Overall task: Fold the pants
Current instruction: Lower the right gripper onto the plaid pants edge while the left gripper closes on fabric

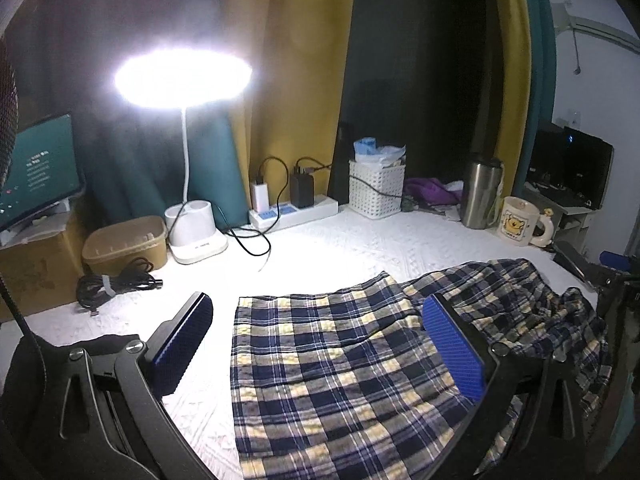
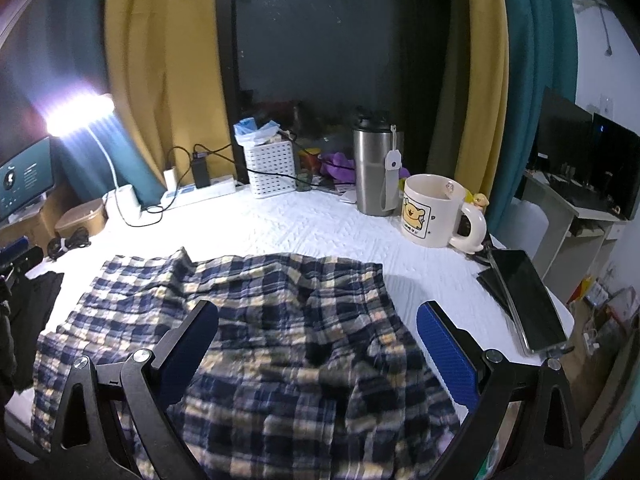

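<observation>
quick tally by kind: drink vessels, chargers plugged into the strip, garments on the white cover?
Drink vessels: 2, the steel tumbler and the bear mug.
Chargers in the power strip: 2, a white charger and a black charger.
Garments: 1, the plaid pants.
Total: 5

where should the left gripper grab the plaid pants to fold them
Likely the far left corner of the plaid pants. That leg end lies flat with a straight edge on the white cover, so the open left gripper could come in low from the left and pinch it. The right side is bunched.
</observation>
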Action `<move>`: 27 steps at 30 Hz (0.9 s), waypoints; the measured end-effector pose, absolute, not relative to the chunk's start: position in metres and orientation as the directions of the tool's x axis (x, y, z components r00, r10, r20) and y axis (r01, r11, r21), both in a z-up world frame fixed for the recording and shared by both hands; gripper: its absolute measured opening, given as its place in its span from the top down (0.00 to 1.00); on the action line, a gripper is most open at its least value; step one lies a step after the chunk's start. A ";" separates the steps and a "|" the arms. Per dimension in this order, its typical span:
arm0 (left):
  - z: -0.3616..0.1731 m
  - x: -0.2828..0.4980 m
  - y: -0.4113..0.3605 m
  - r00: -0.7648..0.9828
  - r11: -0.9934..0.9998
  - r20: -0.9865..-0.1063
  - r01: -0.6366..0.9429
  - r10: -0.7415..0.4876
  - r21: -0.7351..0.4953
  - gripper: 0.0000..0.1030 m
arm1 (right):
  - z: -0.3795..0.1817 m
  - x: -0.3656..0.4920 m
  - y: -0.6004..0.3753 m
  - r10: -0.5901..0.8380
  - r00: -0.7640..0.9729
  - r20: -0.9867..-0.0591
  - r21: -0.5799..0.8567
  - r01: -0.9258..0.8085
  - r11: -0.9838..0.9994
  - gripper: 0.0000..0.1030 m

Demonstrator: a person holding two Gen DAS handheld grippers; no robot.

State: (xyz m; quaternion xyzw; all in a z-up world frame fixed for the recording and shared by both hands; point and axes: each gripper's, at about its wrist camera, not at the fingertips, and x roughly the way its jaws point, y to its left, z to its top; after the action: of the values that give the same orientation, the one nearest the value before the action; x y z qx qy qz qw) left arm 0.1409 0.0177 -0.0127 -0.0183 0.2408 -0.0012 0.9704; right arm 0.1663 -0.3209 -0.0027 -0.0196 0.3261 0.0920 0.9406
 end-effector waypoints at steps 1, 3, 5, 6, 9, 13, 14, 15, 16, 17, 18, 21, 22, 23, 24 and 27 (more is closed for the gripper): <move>-0.014 0.146 0.019 0.879 0.999 -0.477 -0.009 -0.010 -0.037 0.00 | -0.004 0.171 -0.322 0.159 0.767 -0.622 0.023 -0.184 0.983 0.03; -0.019 0.158 0.023 0.865 0.999 -0.503 -0.015 -0.007 -0.038 0.00 | -0.007 0.183 -0.325 0.156 0.759 -0.632 0.024 -0.182 0.983 0.03; -0.024 0.168 0.025 0.851 0.999 -0.525 -0.017 -0.007 -0.041 0.00 | -0.011 0.195 -0.328 0.153 0.750 -0.643 0.029 -0.176 0.984 0.03; -0.027 0.173 0.027 0.844 0.999 -0.536 -0.013 -0.012 -0.042 0.00 | -0.012 0.202 -0.329 0.149 0.747 -0.648 0.031 -0.169 0.985 0.03; -0.037 0.190 0.028 0.822 0.999 -0.570 -0.009 -0.013 -0.034 0.00 | -0.016 0.220 -0.335 0.146 0.741 -0.656 0.041 -0.158 0.987 0.03; -0.051 0.214 0.035 0.788 0.999 -0.616 -0.021 -0.003 -0.033 0.00 | -0.023 0.245 -0.343 0.135 0.733 -0.667 0.051 -0.136 0.989 0.03; -0.054 0.220 0.037 0.781 0.999 -0.625 -0.025 0.003 -0.027 0.00 | -0.024 0.251 -0.345 0.135 0.730 -0.670 0.055 -0.132 0.990 0.03; -0.057 0.225 0.039 0.776 0.999 -0.631 -0.027 0.007 -0.023 0.01 | -0.027 0.258 -0.347 0.137 0.725 -0.675 0.062 -0.129 0.990 0.03; -0.060 0.230 0.040 0.767 0.999 -0.642 -0.027 0.008 -0.019 0.02 | -0.030 0.265 -0.348 0.139 0.719 -0.682 0.068 -0.127 0.990 0.03; -0.064 0.234 0.042 0.761 0.999 -0.648 -0.028 0.010 -0.016 0.04 | -0.033 0.272 -0.350 0.137 0.712 -0.689 0.069 -0.124 0.990 0.03; -0.068 0.239 0.043 0.754 1.000 -0.657 -0.027 0.011 -0.015 0.04 | -0.037 0.278 -0.350 0.137 0.705 -0.696 0.069 -0.124 0.990 0.03; -0.080 0.253 0.046 0.723 0.999 -0.690 -0.029 0.007 -0.021 0.07 | -0.050 0.295 -0.350 0.133 0.681 -0.720 0.060 -0.129 0.990 0.03; -0.085 0.257 0.047 0.711 0.999 -0.703 -0.031 0.003 -0.027 0.07 | -0.054 0.301 -0.350 0.133 0.670 -0.731 0.061 -0.131 0.990 0.03; -0.088 0.260 0.048 0.704 0.999 -0.710 -0.036 0.003 -0.032 0.08 | -0.059 0.305 -0.350 0.134 0.657 -0.742 0.063 -0.131 0.989 0.03; -0.092 0.263 0.049 0.695 0.998 -0.719 -0.040 0.001 -0.038 0.09 | -0.064 0.310 -0.350 0.135 0.647 -0.751 0.067 -0.129 0.989 0.03; -0.101 0.269 0.051 0.665 0.998 -0.747 -0.048 -0.006 -0.051 0.12 | -0.077 0.319 -0.351 0.141 0.622 -0.770 0.082 -0.123 0.989 0.03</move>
State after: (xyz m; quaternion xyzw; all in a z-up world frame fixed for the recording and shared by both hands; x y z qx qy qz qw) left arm 0.2689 0.0513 -0.1012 -0.0328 0.4089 0.0114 0.9119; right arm 0.3187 -0.3512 -0.0767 0.0106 0.4283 0.0732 0.9006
